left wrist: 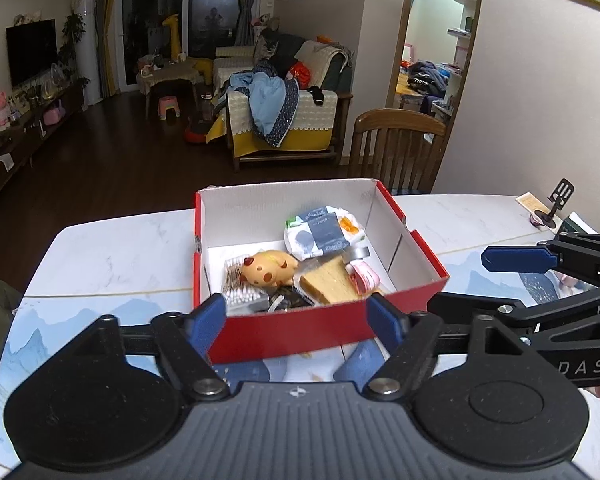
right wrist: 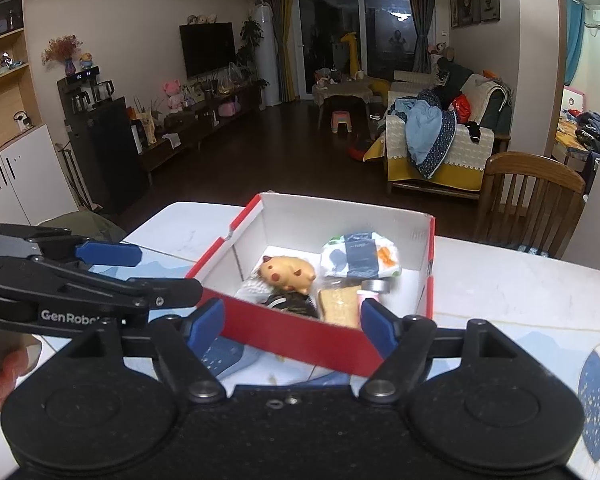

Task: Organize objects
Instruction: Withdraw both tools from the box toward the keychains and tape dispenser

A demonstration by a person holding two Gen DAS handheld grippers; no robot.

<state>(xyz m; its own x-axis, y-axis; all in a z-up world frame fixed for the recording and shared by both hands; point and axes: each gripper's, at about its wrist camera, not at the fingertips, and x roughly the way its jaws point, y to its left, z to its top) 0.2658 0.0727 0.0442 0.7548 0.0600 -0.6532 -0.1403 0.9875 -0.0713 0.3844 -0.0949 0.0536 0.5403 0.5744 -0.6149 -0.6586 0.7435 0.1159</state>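
A red cardboard box (left wrist: pixel 292 330) with a white inside stands on the marble table (left wrist: pixel 112 256). In it lie a yellow spotted toy pig (left wrist: pixel 270 268), a tissue pack (left wrist: pixel 322 232), a yellow sponge block (left wrist: pixel 330 286), a cotton swab case (left wrist: pixel 244 298), a pink item (left wrist: pixel 364 276) and a grey tape roll (left wrist: pixel 356 254). My left gripper (left wrist: pixel 296 320) hovers open just in front of the box's near wall, holding nothing. My right gripper (right wrist: pixel 292 324) is open too, at the box's (right wrist: pixel 300 336) near corner, with the toy pig (right wrist: pixel 288 274) beyond.
A wooden chair (left wrist: pixel 396 148) stands behind the table. A small black stand (left wrist: pixel 556 204) and a card sit at the table's far right. Each gripper shows from the side in the other's view: right gripper (left wrist: pixel 458 280), left gripper (right wrist: pixel 168 272). A hand (right wrist: pixel 0 376) shows at lower left.
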